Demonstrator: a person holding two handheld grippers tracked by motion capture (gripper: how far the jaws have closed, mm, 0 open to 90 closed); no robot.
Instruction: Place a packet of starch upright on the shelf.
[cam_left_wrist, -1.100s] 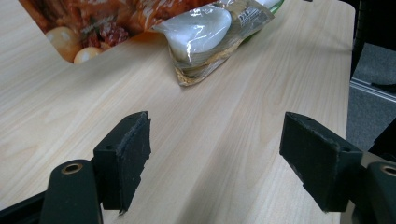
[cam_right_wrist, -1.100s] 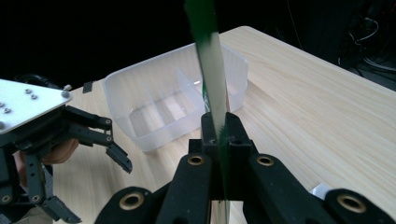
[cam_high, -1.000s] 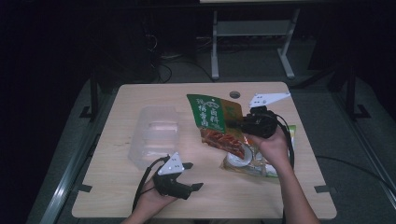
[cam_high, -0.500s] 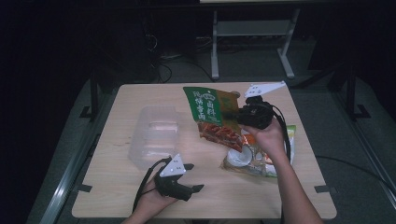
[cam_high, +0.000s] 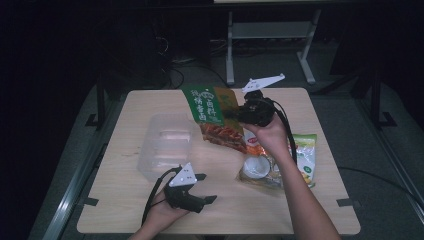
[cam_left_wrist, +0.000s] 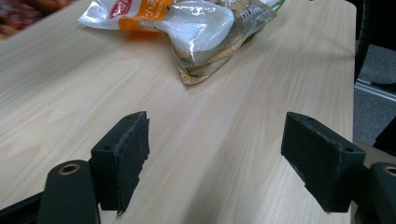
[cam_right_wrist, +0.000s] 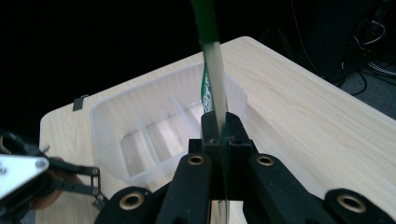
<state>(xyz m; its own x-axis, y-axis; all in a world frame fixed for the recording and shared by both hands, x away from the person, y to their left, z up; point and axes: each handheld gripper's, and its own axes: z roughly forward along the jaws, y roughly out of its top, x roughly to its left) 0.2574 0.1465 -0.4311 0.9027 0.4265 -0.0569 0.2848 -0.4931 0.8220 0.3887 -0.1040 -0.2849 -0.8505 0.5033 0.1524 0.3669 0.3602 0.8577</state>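
Right hand-held gripper (cam_high: 231, 114) is clamped on the edge of a green snack packet (cam_high: 212, 116), its jaws pressed tight on the thin seam, as its own view shows (cam_right_wrist: 219, 140). That packet hangs lifted above the far middle of the worktop (cam_high: 310, 200), green printed top toward the back, reddish window lower down. Just to its left, and seen behind it in the right gripper view, lies a clear plastic tray (cam_high: 167, 145) with dividers inside (cam_right_wrist: 154, 130).

Left hand-held gripper (cam_high: 202, 188) rests low near the front edge, jaws spread wide with nothing between them; bare wood shows between its black pads (cam_left_wrist: 123, 161). Beyond them lie more packets (cam_left_wrist: 196, 28), a heap on the right of the worktop under the person's right forearm (cam_high: 270, 167).
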